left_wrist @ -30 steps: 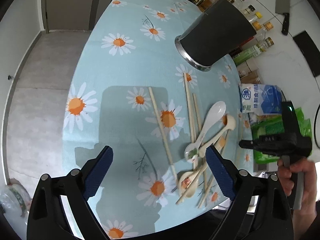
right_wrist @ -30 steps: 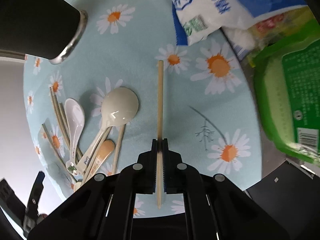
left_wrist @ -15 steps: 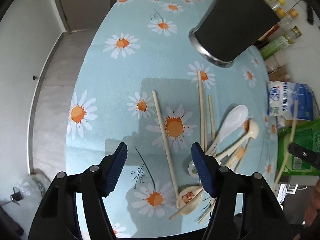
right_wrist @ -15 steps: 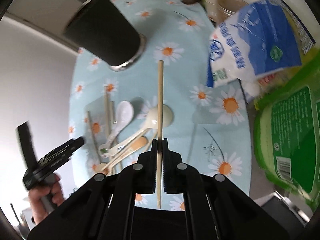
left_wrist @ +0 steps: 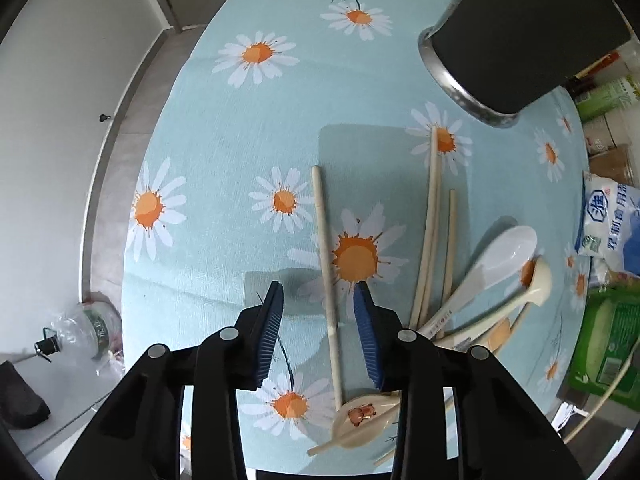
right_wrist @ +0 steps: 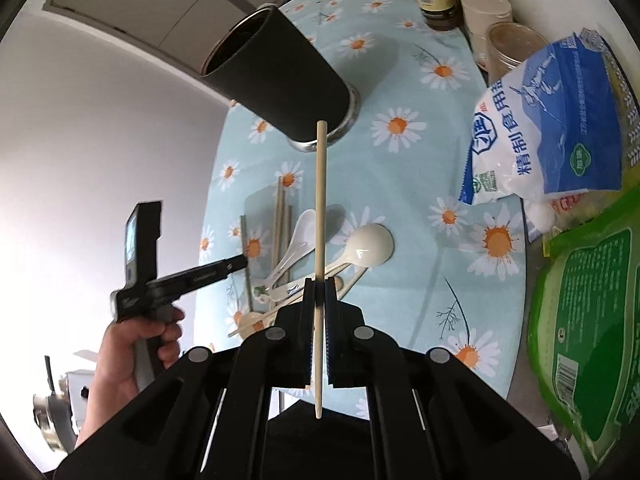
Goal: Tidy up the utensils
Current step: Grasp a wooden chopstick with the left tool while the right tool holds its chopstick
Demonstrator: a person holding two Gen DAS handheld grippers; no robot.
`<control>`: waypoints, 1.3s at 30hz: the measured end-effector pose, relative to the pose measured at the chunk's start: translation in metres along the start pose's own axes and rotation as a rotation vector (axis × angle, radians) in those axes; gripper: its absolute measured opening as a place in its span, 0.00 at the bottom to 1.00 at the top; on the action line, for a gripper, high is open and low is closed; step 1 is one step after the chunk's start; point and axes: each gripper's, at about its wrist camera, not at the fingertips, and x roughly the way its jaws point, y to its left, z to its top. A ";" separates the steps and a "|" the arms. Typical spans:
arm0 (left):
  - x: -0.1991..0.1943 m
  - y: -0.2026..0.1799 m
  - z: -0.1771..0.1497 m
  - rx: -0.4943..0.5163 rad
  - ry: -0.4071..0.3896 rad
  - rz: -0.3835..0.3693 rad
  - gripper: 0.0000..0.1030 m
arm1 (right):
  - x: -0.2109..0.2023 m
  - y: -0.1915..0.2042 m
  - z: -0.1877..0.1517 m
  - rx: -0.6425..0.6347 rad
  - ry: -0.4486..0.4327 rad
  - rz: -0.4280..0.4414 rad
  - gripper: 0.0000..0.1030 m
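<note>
On the daisy tablecloth a lone chopstick (left_wrist: 326,264) lies between the blue pads of my left gripper (left_wrist: 320,286). Its jaws are closing and the pads stand clear of the stick on both sides. To its right lie more chopsticks (left_wrist: 434,216), a white spoon (left_wrist: 504,248), a cream spoon (left_wrist: 532,284) and a bear-print spoon (left_wrist: 360,416). My right gripper (right_wrist: 319,284) is shut on another chopstick (right_wrist: 320,200), held in the air above the spoons with its tip towards the black utensil cup (right_wrist: 276,76). A hand holds the left gripper (right_wrist: 238,262) at the left.
A blue and white salt bag (right_wrist: 548,128) and a green packet (right_wrist: 592,308) lie at the table's right side. Jars and bottles (right_wrist: 488,12) stand behind them. The table's left edge drops to the floor, where a plastic bottle (left_wrist: 88,328) lies.
My left gripper's jaws have narrowed a lot and it has shifted over the lone chopstick. My right gripper has lifted its chopstick off the table and tilted up towards the black cup.
</note>
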 end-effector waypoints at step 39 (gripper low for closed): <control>-0.006 0.003 0.001 0.129 -0.008 -0.100 0.03 | 0.029 0.020 0.008 0.015 0.015 0.015 0.05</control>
